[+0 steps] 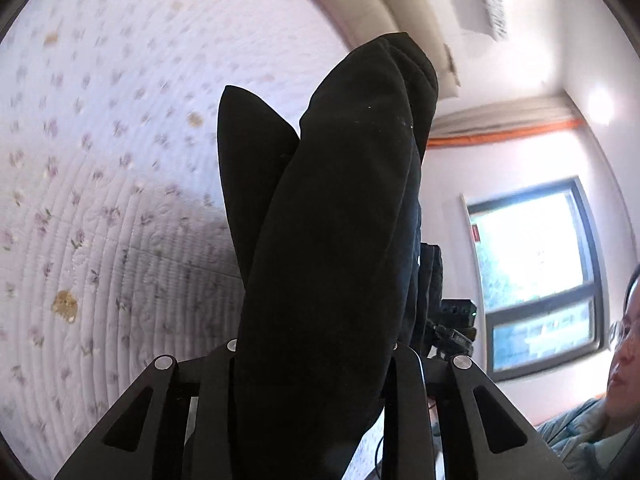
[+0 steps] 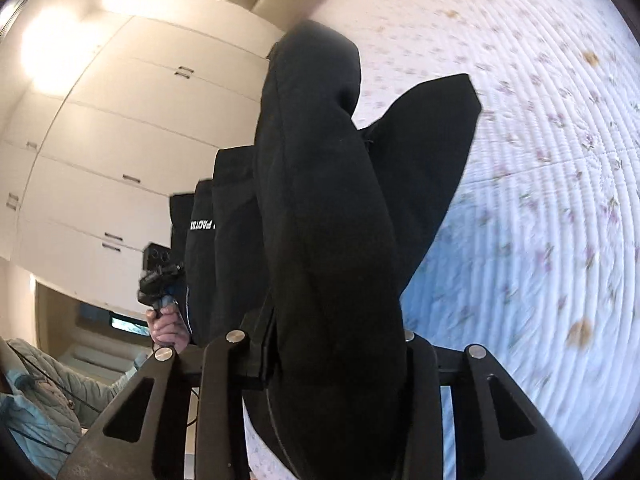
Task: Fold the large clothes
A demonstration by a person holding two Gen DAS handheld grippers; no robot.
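Note:
A large black garment [image 1: 332, 216] hangs in thick folds, lifted above a quilted floral bedspread [image 1: 100, 160]. My left gripper [image 1: 312, 360] is shut on a bunched fold of it, and the cloth hides the fingertips. In the right wrist view the same black garment [image 2: 324, 208] fills the middle, with white lettering on one panel [image 2: 200, 225]. My right gripper [image 2: 320, 352] is shut on another bunched fold, fingertips hidden by cloth. The left gripper shows in the right wrist view [image 2: 160, 272], held in a hand, and the right one in the left wrist view [image 1: 452, 324].
The bedspread [image 2: 540, 160] spreads below and beyond the garment. White wardrobe doors [image 2: 120, 140] stand on one side, a window [image 1: 532, 272] on the other. The person in a light blue jacket [image 1: 624, 344] is close by at the frame edges.

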